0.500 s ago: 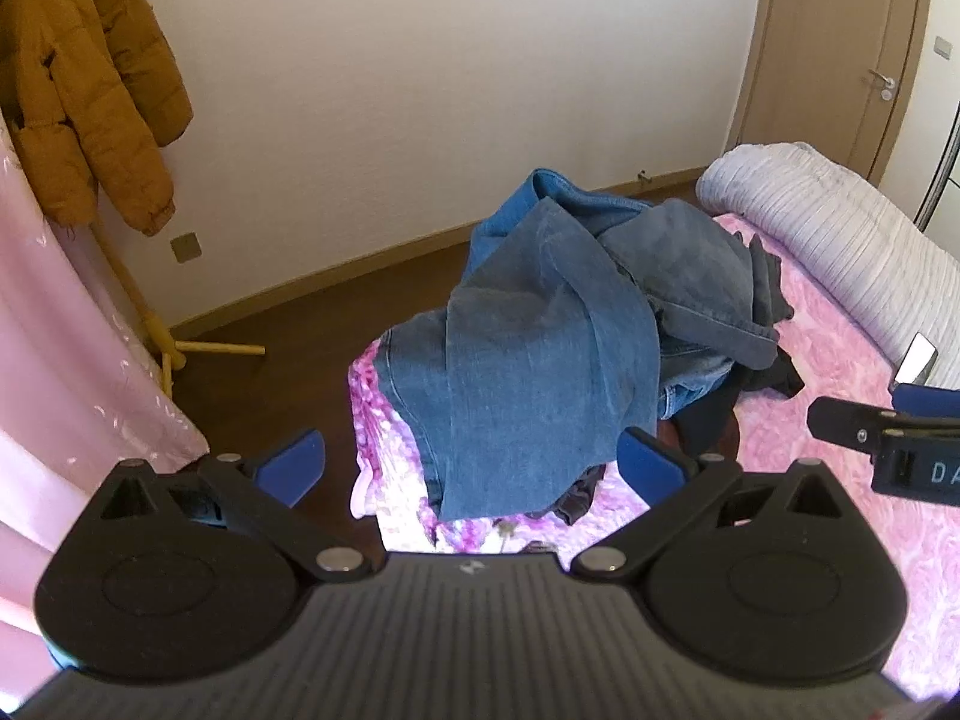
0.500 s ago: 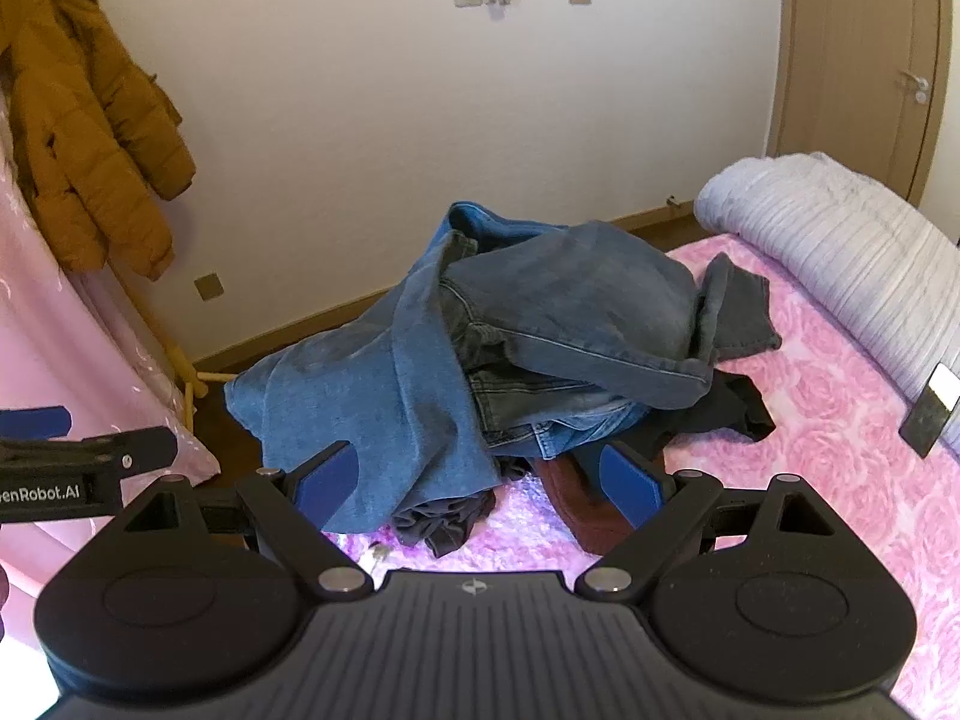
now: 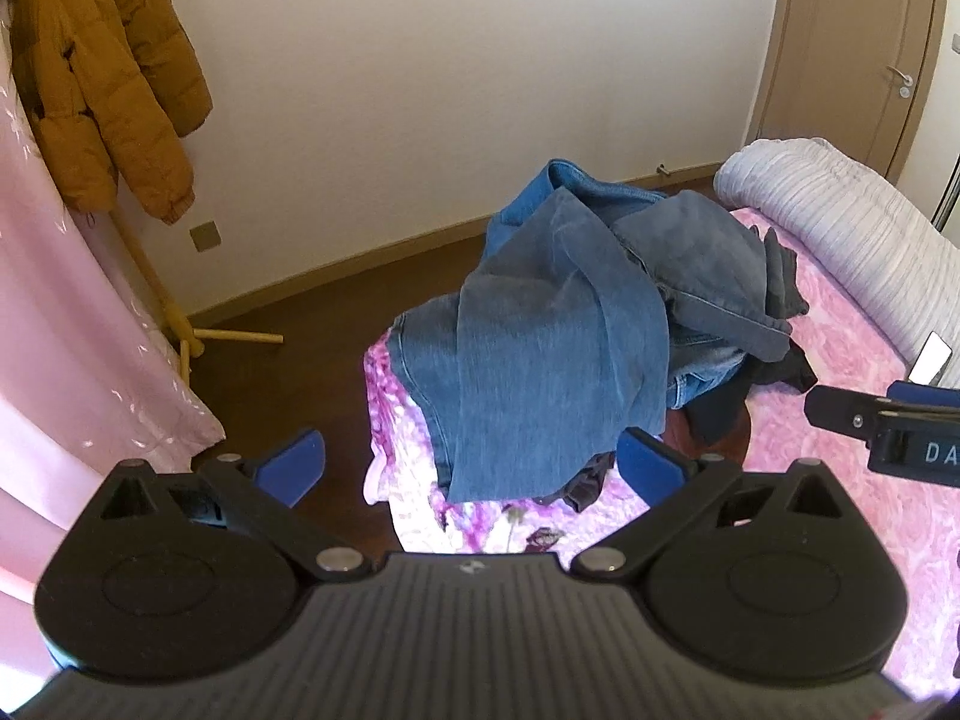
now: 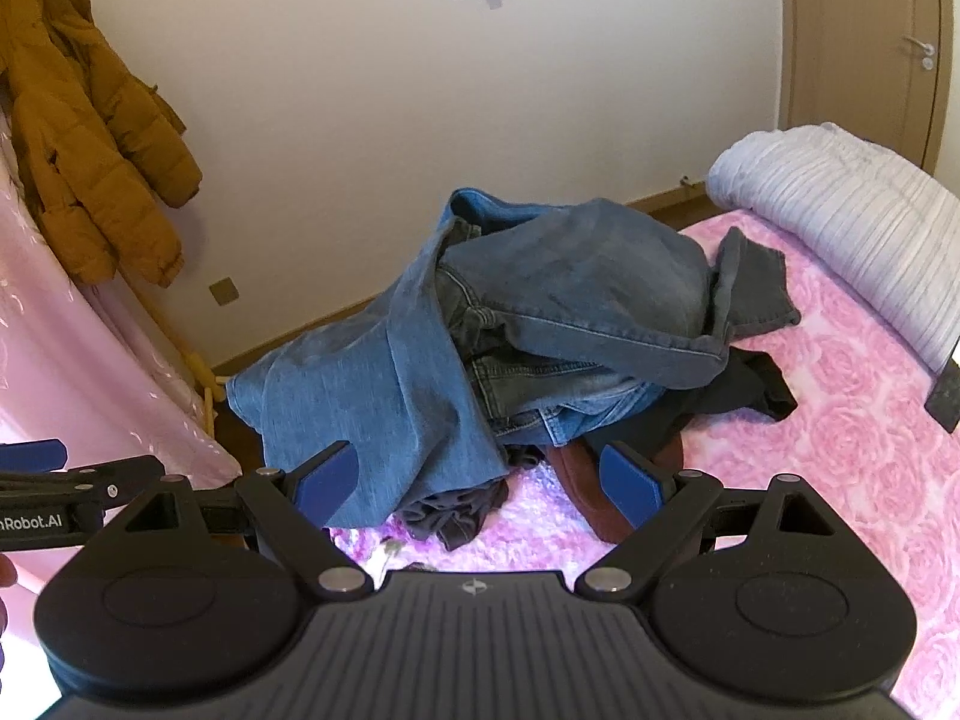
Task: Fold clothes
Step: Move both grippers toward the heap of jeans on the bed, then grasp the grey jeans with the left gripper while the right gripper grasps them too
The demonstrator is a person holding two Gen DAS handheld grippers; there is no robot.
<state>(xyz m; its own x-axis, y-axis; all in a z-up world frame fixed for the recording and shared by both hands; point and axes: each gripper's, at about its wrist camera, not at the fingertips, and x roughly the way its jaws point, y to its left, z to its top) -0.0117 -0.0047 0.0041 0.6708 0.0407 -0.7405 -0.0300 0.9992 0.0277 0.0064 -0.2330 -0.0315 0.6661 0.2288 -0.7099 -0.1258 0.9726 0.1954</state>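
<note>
A heap of clothes lies on the corner of a bed with a pink flowered cover (image 3: 840,516) (image 4: 852,450). On top, mid-blue jeans (image 3: 540,372) (image 4: 372,384) drape toward the bed's corner, over darker blue-grey jeans (image 3: 708,264) (image 4: 588,276). Black and rust-brown garments (image 4: 600,480) poke out underneath. My left gripper (image 3: 474,462) hovers open, short of the mid-blue jeans' hem, holding nothing. My right gripper (image 4: 480,483) is open too, just in front of the heap. Each gripper shows at the edge of the other's view.
A rolled grey-white striped quilt (image 3: 840,222) (image 4: 840,216) lies along the bed's far right. A phone (image 3: 930,357) rests beside it. A mustard padded jacket (image 3: 102,72) hangs on a wooden rack at left, over a pink curtain (image 3: 72,324). Dark floor, white wall and door lie beyond.
Both views have shifted only slightly; the clothes heap sits a little higher in the left view. Both grippers stay open and nothing has been touched.
</note>
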